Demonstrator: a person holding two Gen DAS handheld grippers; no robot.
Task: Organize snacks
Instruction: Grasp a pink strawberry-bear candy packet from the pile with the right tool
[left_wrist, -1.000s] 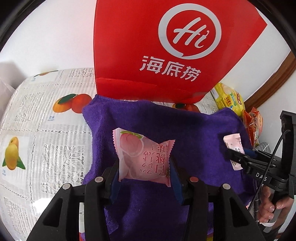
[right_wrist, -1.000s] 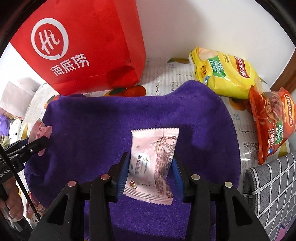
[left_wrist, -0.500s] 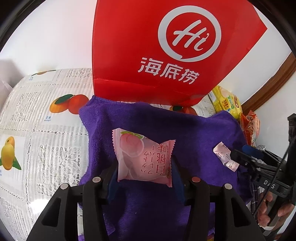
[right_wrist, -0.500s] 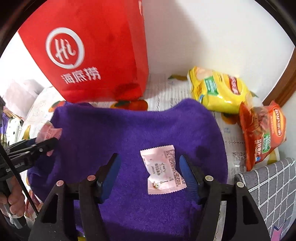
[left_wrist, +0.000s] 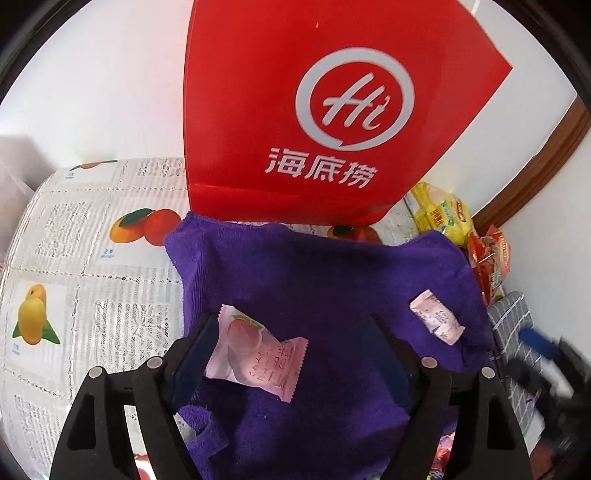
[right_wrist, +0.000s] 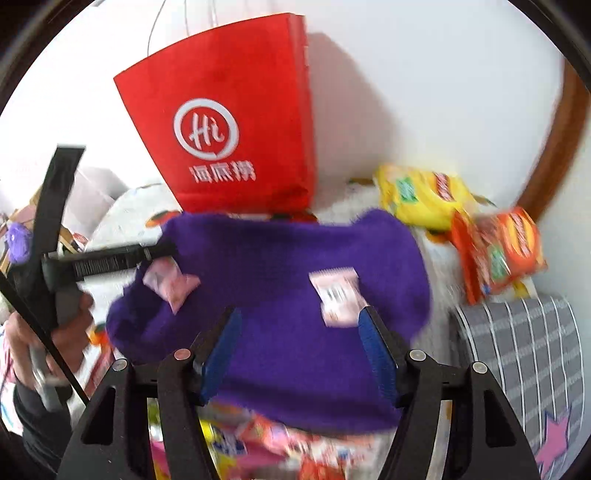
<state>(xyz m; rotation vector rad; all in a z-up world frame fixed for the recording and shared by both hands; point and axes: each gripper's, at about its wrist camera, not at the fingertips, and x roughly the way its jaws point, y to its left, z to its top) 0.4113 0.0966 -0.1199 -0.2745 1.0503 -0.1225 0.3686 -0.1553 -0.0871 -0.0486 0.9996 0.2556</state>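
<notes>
Left wrist view: left gripper, lower centre of frame, jaws opening, a gap on the right-hand side; the peach candy packet lies between them on the purple towel, its left edge against the left pad, whether still touching cannot be told. White candy packet, right of centre, flat on the towel near its right edge. Red paper bag, upper centre, upright behind the towel against a white wall. Fruit-print tablecloth, left half. Yellow snack bag and orange snack bag, right edge. The right gripper shows there only as a blur, lower right. Right wrist view, blurred: right gripper, lower centre, jaws apart, nothing pressed; white packet lies just above the right pad. A hand, lower left, holds the left gripper's handle. Grey checked cloth, lower right. Assorted bright packets, bottom centre.
</notes>
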